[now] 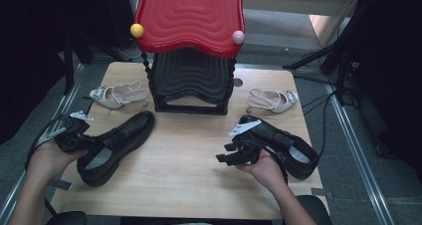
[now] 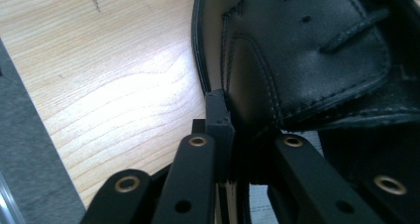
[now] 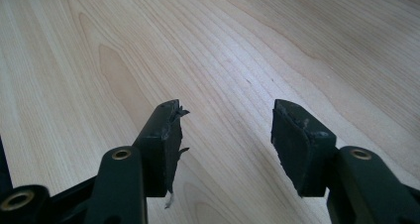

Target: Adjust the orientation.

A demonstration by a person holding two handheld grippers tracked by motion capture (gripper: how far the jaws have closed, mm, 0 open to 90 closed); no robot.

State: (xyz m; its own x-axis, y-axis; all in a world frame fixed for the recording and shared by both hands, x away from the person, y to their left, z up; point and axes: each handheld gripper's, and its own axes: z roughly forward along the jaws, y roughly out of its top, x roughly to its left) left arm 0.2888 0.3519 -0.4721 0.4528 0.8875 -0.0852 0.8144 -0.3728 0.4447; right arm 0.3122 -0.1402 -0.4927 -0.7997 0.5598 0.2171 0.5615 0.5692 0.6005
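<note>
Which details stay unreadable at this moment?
- High view: left gripper fingers, hidden by the heel of the left black shoe.
- Left gripper view: the shoe is cut off by the frame's edge.
- High view: rear of the right black shoe, hidden by the right gripper.

The black shoe [image 2: 307, 55] hides one of the left gripper's [image 2: 233, 135] jaws.

Wooden table [image 1: 199, 155], four shoes, black rack [image 1: 191, 80]

blk grippers, brass rivets, worn fingers [image 3: 297, 144], blk cables
</note>
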